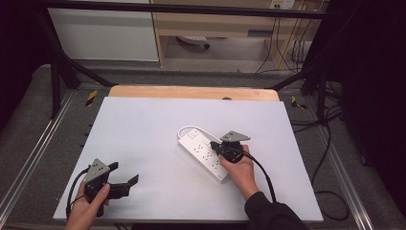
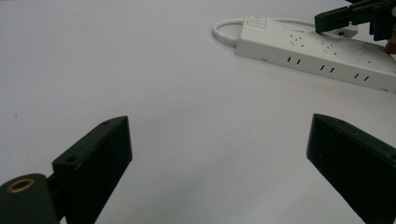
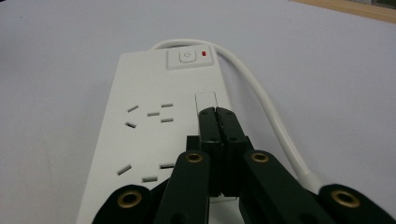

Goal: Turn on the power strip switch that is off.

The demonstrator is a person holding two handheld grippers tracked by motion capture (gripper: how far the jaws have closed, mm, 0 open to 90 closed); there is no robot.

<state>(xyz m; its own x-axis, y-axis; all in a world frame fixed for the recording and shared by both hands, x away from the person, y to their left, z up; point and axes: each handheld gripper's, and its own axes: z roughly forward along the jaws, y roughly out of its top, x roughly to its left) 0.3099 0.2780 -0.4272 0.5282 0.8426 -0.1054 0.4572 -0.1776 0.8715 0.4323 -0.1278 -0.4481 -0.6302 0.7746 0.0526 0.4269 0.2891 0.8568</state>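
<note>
On the white table (image 1: 143,143), right of centre, a white power strip (image 1: 203,153) is lain, its red switch light (image 3: 204,54) lit. The right gripper (image 3: 217,114), pressed together and empty, is poised over it; a hard push could skid the strip. The left gripper (image 1: 125,176) is held apart, near left. No containers are seen.

Your two grippers, the left gripper (image 1: 125,183) and the right gripper (image 1: 216,146), are matte black, each topped by a grey three-cornered plate with small holes and trailing a black cable. Brass-ringed screw holes dot the arms behind the flat black jaws. Your right arm wears a dark sleeve (image 1: 268,213).
</note>
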